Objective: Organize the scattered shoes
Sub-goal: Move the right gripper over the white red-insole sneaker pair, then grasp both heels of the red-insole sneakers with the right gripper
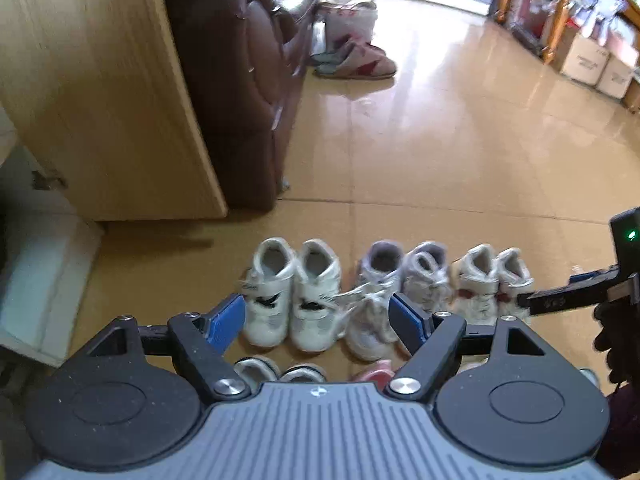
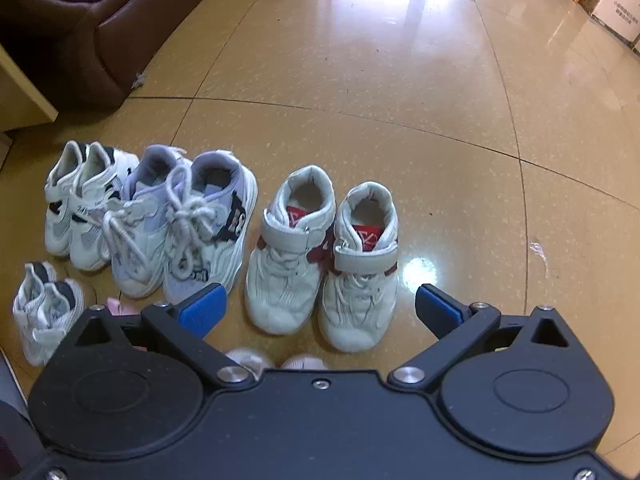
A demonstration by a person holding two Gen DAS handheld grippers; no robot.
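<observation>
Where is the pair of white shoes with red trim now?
The white and red pair stands on the floor at the right end of the back row in the right wrist view, beside the lavender laced pair, just ahead of the open right gripper.

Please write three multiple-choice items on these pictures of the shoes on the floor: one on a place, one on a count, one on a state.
1. In the right wrist view, where is the red-trimmed pair?
A. right of the lavender pair
B. on the sofa
C. inside a box

2. How many pairs stand in the far row?
A. one
B. three
C. six

3. How is the right gripper?
A. shut on a shoe
B. open, holding nothing
C. shut on a lace

Answers: 1 A, it is at the row's right end. 2 B, the black-trimmed pair, the lavender pair and the red-trimmed pair. 3 B, the blue pads stand wide apart above the floor.
</observation>
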